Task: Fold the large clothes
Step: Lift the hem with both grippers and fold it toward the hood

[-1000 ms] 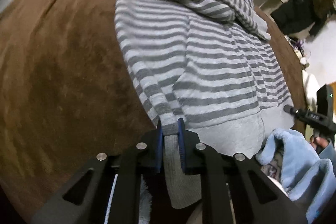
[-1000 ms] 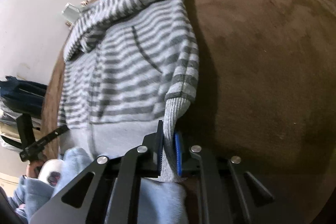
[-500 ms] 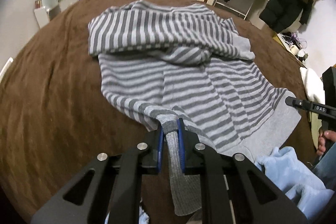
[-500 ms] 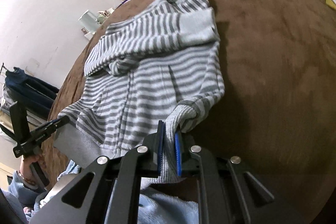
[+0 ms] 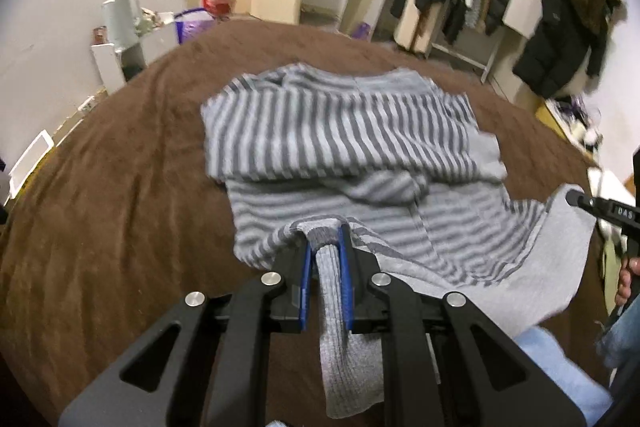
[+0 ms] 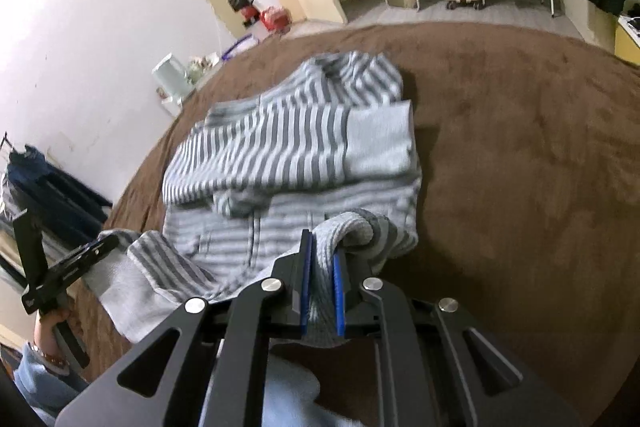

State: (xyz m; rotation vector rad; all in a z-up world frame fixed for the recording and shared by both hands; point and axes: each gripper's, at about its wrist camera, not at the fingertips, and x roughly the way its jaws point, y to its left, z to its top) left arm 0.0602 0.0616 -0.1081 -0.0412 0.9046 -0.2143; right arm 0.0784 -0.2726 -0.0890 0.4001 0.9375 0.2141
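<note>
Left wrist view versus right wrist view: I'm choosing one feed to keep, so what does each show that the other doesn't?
Only the left wrist view shows the left gripper shut on a ribbed grey cuff, plus the black coat hanging on the wall.

Only the right wrist view shows the right gripper shut on the grey hem band, and the folded-over sleeve's pale cuff.

Both show the striped sweater lying on the brown blanket, each with the other gripper at the frame edge.
</note>
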